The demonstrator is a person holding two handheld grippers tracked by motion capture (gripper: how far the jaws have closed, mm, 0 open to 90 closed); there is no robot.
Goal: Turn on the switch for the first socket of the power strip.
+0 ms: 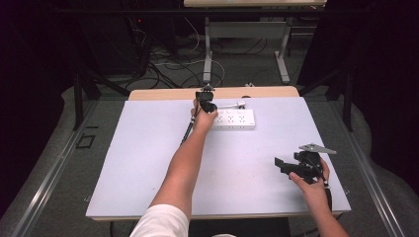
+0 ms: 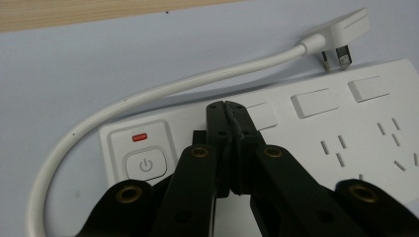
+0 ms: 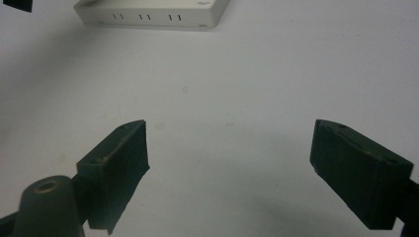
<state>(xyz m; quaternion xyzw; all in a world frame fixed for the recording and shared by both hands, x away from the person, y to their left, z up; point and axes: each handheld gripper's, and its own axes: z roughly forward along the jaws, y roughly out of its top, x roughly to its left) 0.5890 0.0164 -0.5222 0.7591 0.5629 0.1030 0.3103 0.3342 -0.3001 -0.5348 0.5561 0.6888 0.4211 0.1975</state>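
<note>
On the far middle of the table (image 1: 148, 163), which carries a pale lilac-white mat with a strip of bare wood along its far edge, lies a white power strip (image 1: 233, 119), long side running left to right. Left gripper (image 1: 205, 101) reaches out to the strip's left end at the end of an outstretched forearm; a black cable trails back from it along the arm. Left gripper view: the left gripper (image 2: 228, 105) has its two black jaws pressed together, tips meeting, nothing seen between them. The tips hang over the strip's top face, just right of the rounded power button (image 2: 146, 165) and the small red indicator (image 2: 140, 137) above it; whether they touch the casing cannot be told from this angle. Row of blank rectangular covers and slotted sockets runs off to the right of the jaws. Strip's short white cord (image 2: 148, 96) loops out from its left end, curving round the far side to a flat white plug (image 2: 343, 30) lying on the mat just beyond the strip's far edge, prongs showing. Right gripper (image 1: 286, 167) held low over the near right part of the table, well apart from the strip, a grey three-cornered plate on top. Right gripper view: the right gripper (image 3: 230, 148) has its jaws spread wide, bare mat between them, the power strip's side (image 3: 153, 15) far off at the top of the view.
</note>
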